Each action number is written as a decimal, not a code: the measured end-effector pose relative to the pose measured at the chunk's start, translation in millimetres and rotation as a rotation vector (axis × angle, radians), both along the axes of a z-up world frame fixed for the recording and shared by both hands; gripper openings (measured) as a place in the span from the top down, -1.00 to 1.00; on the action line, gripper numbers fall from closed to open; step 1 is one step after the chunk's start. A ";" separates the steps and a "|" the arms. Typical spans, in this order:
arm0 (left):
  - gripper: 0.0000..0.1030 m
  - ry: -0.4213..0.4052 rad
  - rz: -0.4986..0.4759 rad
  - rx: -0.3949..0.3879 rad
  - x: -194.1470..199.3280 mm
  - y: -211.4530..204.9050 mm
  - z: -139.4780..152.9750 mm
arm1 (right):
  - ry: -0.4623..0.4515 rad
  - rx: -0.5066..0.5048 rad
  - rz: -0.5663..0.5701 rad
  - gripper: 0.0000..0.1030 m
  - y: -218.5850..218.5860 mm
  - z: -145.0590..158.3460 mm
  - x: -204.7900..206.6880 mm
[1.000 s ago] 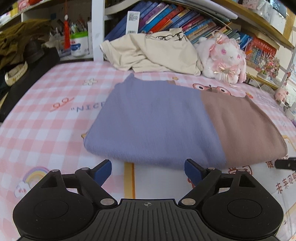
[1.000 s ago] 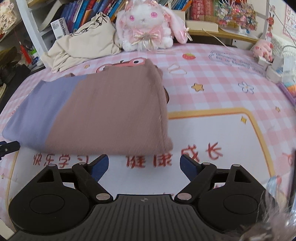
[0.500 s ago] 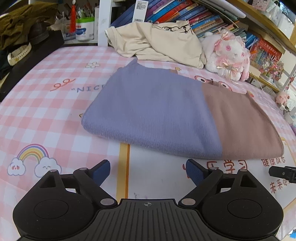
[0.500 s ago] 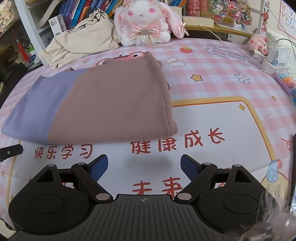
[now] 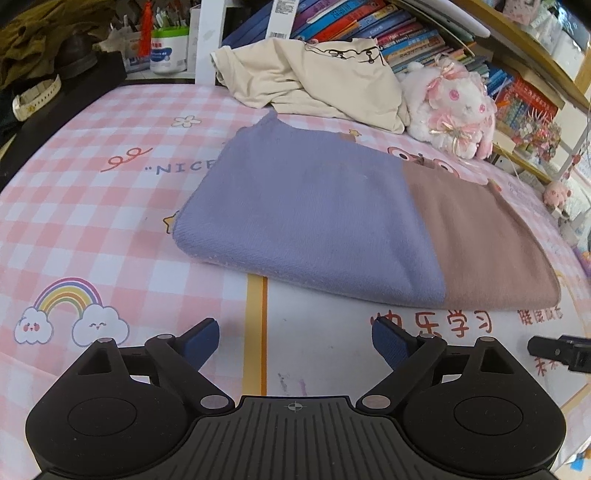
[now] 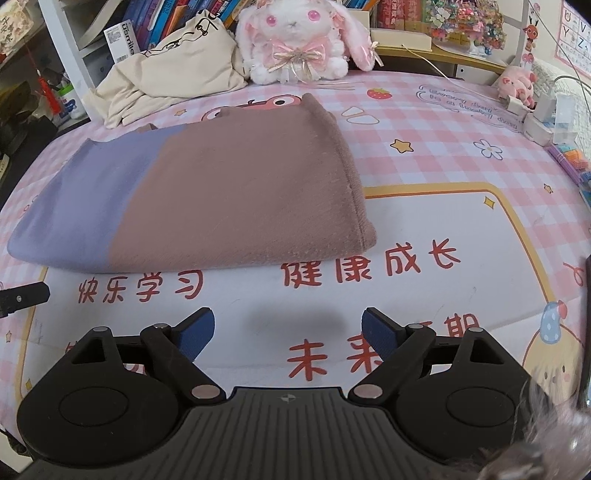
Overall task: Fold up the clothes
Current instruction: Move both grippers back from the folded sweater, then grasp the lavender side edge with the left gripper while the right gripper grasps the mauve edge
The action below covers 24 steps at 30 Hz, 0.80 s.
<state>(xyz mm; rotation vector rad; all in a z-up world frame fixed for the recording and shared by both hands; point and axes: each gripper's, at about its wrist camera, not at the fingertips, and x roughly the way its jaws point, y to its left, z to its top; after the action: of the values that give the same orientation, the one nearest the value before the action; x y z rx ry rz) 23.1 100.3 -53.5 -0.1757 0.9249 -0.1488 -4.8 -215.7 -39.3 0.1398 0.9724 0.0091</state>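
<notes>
On the table [image 5: 74, 221], covered by a pink checked cloth with cartoon prints and red characters, a folded garment [image 5: 332, 221] lies flat as a neat rectangle, lilac on its left part and dusty brown on its right [image 6: 236, 192]. Both tools hover short of its near edge, apart from it. The left tool [image 5: 295, 339] stands wide, with only printed cloth between its blue pads [image 5: 201, 339]. The right tool [image 6: 288, 332] stands equally wide and holds nothing; its tip shows at the right edge of the left wrist view. Behind the garment a crumpled cream shirt [image 5: 314, 81] is heaped against a shelf, and a white and pink plush rabbit [image 6: 295, 40] sits just beside it. The shelf compartments hold rows of books [image 5: 369, 26]. To the far left a white tub [image 5: 168, 50] stands in a cluttered cubby; its contents cannot be made out.
</notes>
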 end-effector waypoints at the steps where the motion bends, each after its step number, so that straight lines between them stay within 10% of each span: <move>1: -0.79 0.004 0.006 -0.014 1.2 2.6 -0.5 | 0.000 0.000 -0.002 -0.68 1.0 0.0 -0.2; 9: -0.80 0.042 0.100 -0.154 20.2 21.2 -3.5 | -0.003 -0.016 0.011 -0.68 16.0 1.3 -0.4; 24: -0.79 0.111 0.403 -0.672 58.0 69.2 -25.0 | 0.010 -0.031 -0.018 -0.68 23.1 3.0 -3.8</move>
<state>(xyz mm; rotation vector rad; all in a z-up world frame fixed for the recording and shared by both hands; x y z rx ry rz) 81.1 169.5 -78.5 -0.9940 0.9041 -0.0705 -8.6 -192.6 -36.3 0.1197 0.9805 -0.0233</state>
